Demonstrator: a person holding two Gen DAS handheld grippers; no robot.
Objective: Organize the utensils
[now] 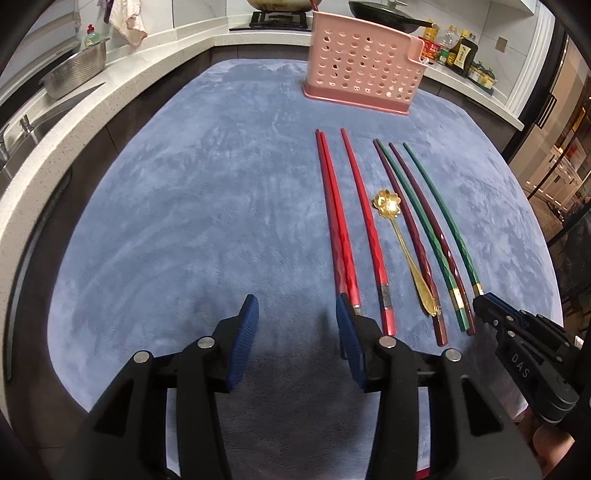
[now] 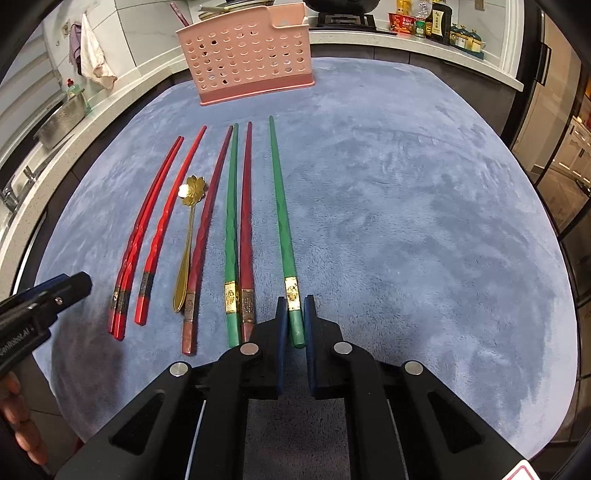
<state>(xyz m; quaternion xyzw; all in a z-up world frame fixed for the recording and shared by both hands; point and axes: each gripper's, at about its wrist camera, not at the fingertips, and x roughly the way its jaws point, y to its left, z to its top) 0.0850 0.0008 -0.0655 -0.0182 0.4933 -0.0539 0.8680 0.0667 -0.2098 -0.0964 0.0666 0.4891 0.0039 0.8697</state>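
Note:
Red, maroon and green chopsticks lie side by side on the blue mat (image 1: pixel 184 206), with a gold flower spoon (image 1: pixel 402 240) among them. A pink perforated utensil holder (image 1: pixel 360 70) stands at the far end; it also shows in the right wrist view (image 2: pixel 247 55). My left gripper (image 1: pixel 295 310) is open and empty, just left of the red chopsticks (image 1: pixel 341 236). My right gripper (image 2: pixel 294 314) is shut on the thick end of the rightmost green chopstick (image 2: pixel 282 221), which lies along the mat. The right gripper also shows in the left wrist view (image 1: pixel 487 301).
A light counter (image 1: pixel 74 125) curves around the mat, with a steel colander (image 1: pixel 74 70) at the left, a stove (image 1: pixel 273 18) and pan at the back, and sauce bottles (image 1: pixel 454 48) at the right. The spoon also shows in the right wrist view (image 2: pixel 188 229).

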